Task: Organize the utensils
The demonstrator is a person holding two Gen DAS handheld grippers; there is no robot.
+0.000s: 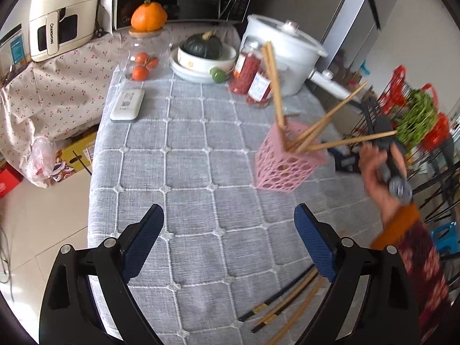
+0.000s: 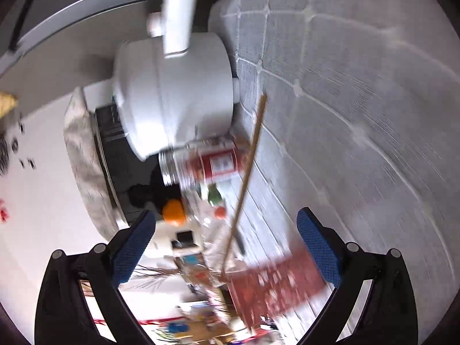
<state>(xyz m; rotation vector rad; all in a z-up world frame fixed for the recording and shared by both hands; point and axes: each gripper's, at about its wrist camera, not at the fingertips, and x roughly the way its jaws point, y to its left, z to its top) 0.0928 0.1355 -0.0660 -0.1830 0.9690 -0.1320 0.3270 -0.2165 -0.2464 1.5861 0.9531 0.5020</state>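
Grey quilted tabletop (image 1: pixel 201 149), kitchen clutter behind.
Pink holder (image 1: pixel 284 161) tilted, w/ several chopsticks (image 1: pixel 330 132) in; approx. 4 loose chopsticks (image 1: pixel 287 304) left near edge. Left hand-held gripper (image 1: pixel 229 241) & right hand-held gripper (image 2: pixel 225 247) both open, empty.

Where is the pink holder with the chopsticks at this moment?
In the left wrist view the pink holder stands tilted at the right side of the grey tablecloth, in front of the white pot and red jars.
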